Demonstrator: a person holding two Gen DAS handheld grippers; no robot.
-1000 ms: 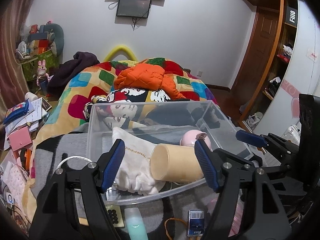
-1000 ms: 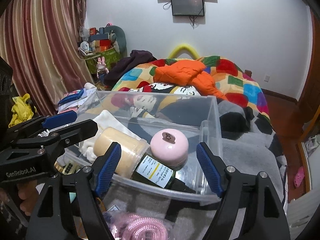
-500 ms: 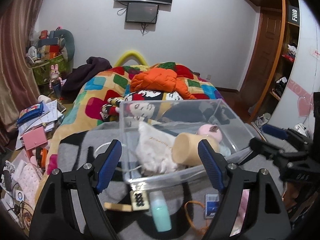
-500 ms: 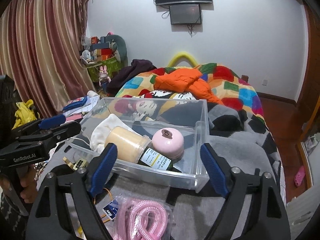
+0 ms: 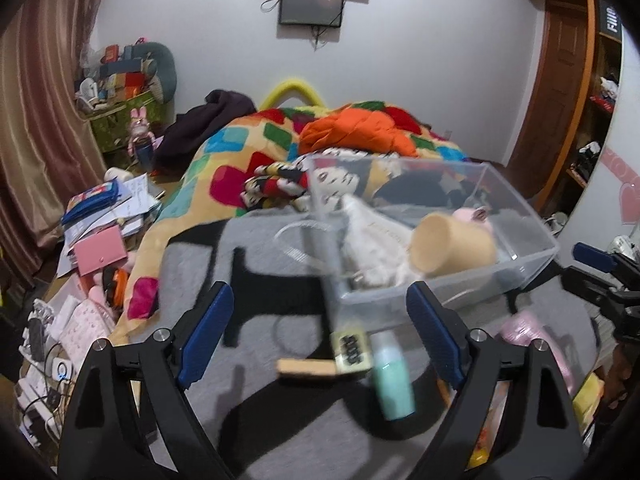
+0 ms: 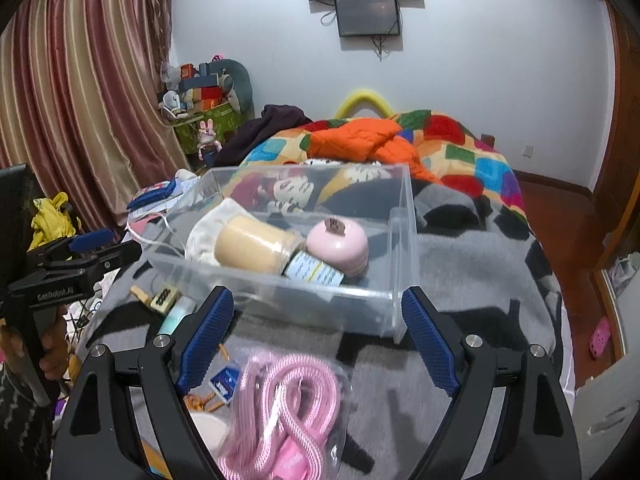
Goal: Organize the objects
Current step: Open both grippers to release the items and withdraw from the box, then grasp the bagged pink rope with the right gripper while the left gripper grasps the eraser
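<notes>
A clear plastic box (image 5: 520,264) (image 6: 404,240) sits on the grey blanket. It holds a beige jar (image 6: 252,246), a pink round case (image 6: 338,242), a white cloth pouch (image 6: 212,228) and a labelled bottle (image 6: 316,274). My left gripper (image 5: 320,332) hovers short of the box's near left corner, jaws opening and gripping nothing. On the blanket beyond them lie a mint bottle (image 5: 394,376) and a wooden brush (image 5: 308,368). My right gripper (image 6: 318,328) is open and empty, above a bagged pink rope (image 6: 280,408) in front of the box.
A bed with a patchwork quilt (image 6: 472,160) and an orange jacket (image 6: 360,140) lies behind the box. Papers and a pink wallet (image 5: 100,252) clutter the floor on the left. A small blue card (image 6: 225,384) lies by the rope. A hand (image 6: 52,344) holds the left gripper.
Both grippers have drawn back from the box, and their jaws stand wider. The left one also swung left, so the box now sits to its right. Bottle, brush and pink rope came into view.
</notes>
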